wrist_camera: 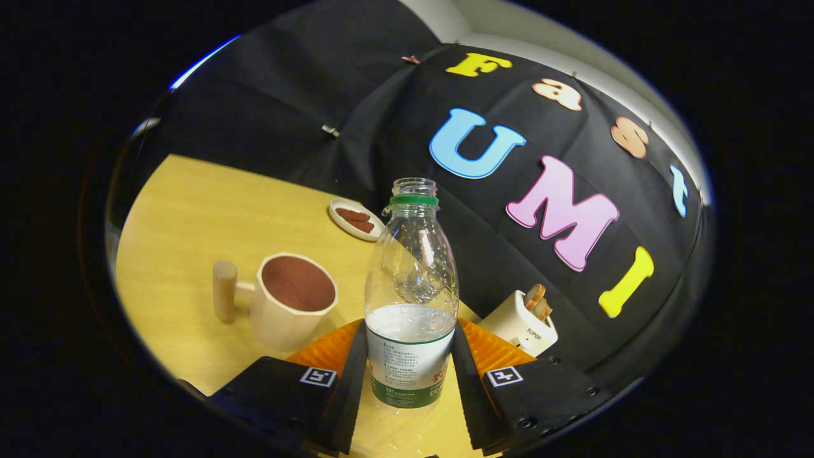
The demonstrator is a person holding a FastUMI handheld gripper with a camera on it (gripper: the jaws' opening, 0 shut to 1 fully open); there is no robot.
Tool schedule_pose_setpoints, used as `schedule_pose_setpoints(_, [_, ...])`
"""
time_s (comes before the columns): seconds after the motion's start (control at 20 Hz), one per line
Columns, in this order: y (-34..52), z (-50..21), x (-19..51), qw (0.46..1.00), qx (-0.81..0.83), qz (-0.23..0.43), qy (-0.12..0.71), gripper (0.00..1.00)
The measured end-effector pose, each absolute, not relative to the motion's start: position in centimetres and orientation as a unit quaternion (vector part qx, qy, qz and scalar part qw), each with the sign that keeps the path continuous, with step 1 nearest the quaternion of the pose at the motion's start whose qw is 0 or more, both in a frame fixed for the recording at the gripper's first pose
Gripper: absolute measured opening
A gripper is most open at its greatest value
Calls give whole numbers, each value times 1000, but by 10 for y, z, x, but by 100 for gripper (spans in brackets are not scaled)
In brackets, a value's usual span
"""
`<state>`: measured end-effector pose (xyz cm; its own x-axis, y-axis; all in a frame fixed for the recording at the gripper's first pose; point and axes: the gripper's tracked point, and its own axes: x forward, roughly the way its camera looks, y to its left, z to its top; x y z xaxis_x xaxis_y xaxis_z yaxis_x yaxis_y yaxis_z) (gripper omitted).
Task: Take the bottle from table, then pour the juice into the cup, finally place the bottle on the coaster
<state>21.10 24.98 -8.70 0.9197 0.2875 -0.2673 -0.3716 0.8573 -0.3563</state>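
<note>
— Wooden tabletop (191, 210), pale and bare at nine o'clock: what is sitting there?

— A cream faceted cup (294, 299) is standing at about ten o'clock from the fingers, its peg-like wooden handle (224, 291) sticking out toward nine o'clock. The inside is showing reddish-brown. Whether that is liquid or the cup's lining, I cannot tell.

— And beyond the cup?

— A small white dish (356, 219) holding dark red pieces is lying farther back, at about eleven o'clock, near the black cloth wall (305, 95).

— Where is the bottle?

— A clear plastic bottle (412, 292) is standing upright at twelve o'clock, uncapped, a green ring around its neck, liquid filling its lower part. The gripper (410, 375) is clamping it: both fingers are pressing on the labelled lower section, one on each side.

— Anything at two o'clock?

— A white toaster (518, 324) with slices poking out is sitting just beyond the right finger, against the cloth.
</note>
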Motion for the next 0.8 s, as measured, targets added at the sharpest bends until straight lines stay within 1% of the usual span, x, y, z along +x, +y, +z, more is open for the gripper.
schedule_pose_setpoints(0.25, [249,-62,230,980,-47,177,78,70])
schedule_pose_setpoints(0.45, [240,-47,249,982,58,176,48,71])
schedule_pose_setpoints(0.65, [221,-62,271,986,69,145,44,71])
schedule_pose_setpoints(0.8, [218,-73,285,989,47,137,35,73])
